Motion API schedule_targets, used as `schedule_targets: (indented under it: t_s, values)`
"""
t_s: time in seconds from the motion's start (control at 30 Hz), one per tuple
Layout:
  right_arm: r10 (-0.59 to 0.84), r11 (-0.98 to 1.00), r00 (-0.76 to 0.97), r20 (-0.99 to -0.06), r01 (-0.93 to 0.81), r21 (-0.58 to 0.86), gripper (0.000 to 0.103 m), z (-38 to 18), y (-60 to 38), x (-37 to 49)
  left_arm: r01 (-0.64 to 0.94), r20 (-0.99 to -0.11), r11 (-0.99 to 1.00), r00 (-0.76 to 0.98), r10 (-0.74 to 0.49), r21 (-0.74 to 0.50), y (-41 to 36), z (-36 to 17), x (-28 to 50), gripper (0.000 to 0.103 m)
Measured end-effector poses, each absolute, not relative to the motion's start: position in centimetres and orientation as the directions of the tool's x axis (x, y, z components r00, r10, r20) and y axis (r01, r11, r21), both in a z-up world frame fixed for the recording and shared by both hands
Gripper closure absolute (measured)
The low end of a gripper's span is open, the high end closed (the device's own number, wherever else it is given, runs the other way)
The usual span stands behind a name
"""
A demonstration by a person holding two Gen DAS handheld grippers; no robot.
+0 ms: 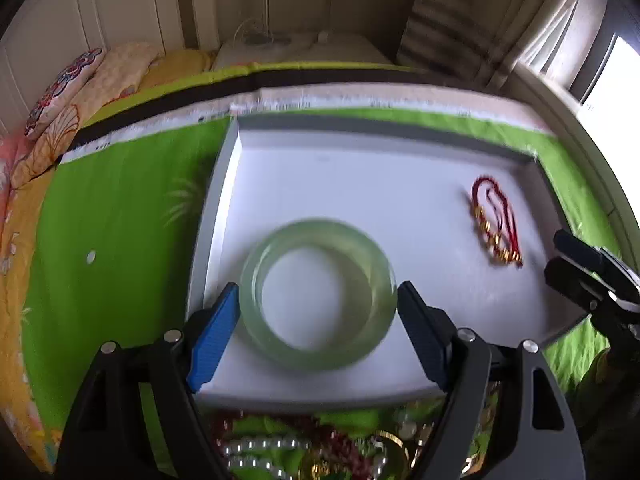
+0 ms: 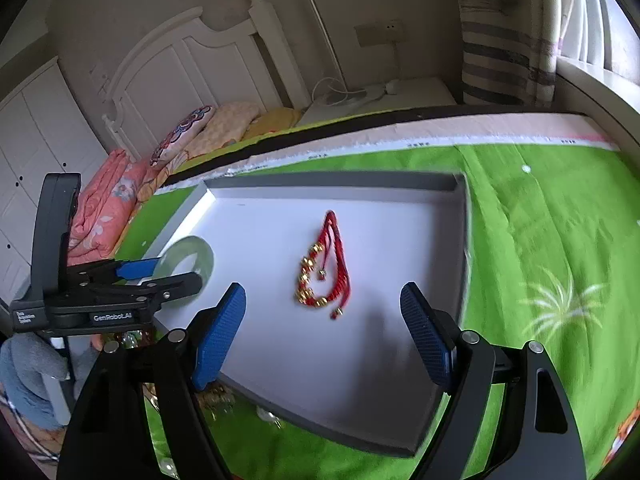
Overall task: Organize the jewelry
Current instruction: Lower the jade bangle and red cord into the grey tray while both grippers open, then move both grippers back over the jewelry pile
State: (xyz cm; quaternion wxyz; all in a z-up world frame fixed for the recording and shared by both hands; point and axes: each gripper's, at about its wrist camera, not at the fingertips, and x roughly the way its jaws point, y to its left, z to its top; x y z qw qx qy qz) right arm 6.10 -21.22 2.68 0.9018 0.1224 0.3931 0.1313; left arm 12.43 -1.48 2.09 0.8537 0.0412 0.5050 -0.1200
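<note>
Two tools over the tray (image 1: 224, 184): the left tool (image 1: 318, 314) grips the bangle (image 1: 318, 294) across its width, just above the tray floor, apparently for placement; the right tool (image 2: 322, 330), wide open, holds nothing, the red bracelet (image 2: 322, 270) just ahead.

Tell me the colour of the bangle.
Pale translucent green bangle, clearest in the left wrist view.
</note>
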Motion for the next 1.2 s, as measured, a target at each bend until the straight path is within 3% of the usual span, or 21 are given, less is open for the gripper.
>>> schedule_targets:
  t_s: [0.1, 0.23, 0.43, 0.57, 0.7, 0.8, 0.9, 1.1, 1.2]
  values:
    - [0.337, 0.933, 0.665, -0.666, -0.144, 0.329, 0.026, 2.8, -21.5, 5.5, 0.261, -0.884, 0.965, 0.455, -0.107, 0.017, -2.1, 1.6, 11.0, 0.027]
    - [0.346, 0.934, 0.658, -0.669, -0.169, 0.316, 0.027, 2.7, -21.2, 4.8, 0.239, -0.881, 0.971, 0.456, -0.125, -0.014, -1.4, 1.8, 9.4, 0.027]
    - [0.251, 0.966, 0.642, -0.724, -0.209, 0.150, 0.026, 2.2, -18.9, 3.6, 0.199, -0.883, 0.979, 0.449, -0.133, -0.046, -1.2, 2.0, 6.9, 0.026]
    - [0.256, 0.966, 0.650, -0.716, -0.204, 0.160, 0.026, 2.3, -19.1, 3.6, 0.179, -0.874, 0.979, 0.455, -0.169, -0.096, -1.0, 2.2, 5.6, 0.022]
    - [0.340, 0.940, 0.723, -0.601, -0.256, 0.224, 0.026, 4.4, -19.6, 0.5, 0.152, -0.794, 0.965, 0.549, -0.262, -0.214, 1.0, 4.5, 3.1, 0.021]
    - [0.403, 0.915, 0.736, -0.544, -0.341, 0.217, 0.027, 5.7, -18.6, -2.4, 0.128, -0.667, 0.943, 0.678, -0.309, -0.306, 4.1, 7.3, -0.7, 0.002]
    - [0.473, 0.877, 0.701, -0.533, -0.435, 0.206, 0.035, 5.8, -16.8, -4.2, 0.081, -0.585, 0.949, 0.771, -0.254, -0.305, 7.2, 7.8, -4.4, 0.002]
    - [0.492, 0.849, 0.619, -0.613, -0.496, 0.180, 0.051, 3.9, -13.1, -5.5, -0.102, -0.638, 0.981, 0.770, -0.026, -0.163, 10.8, 5.0, -5.8, 0.002]
    - [0.458, 0.846, 0.617, -0.640, -0.523, 0.101, 0.058, 3.4, -11.2, -6.4, -0.116, -0.647, 0.976, 0.762, -0.031, -0.184, 12.1, 3.7, -6.0, 0.002]
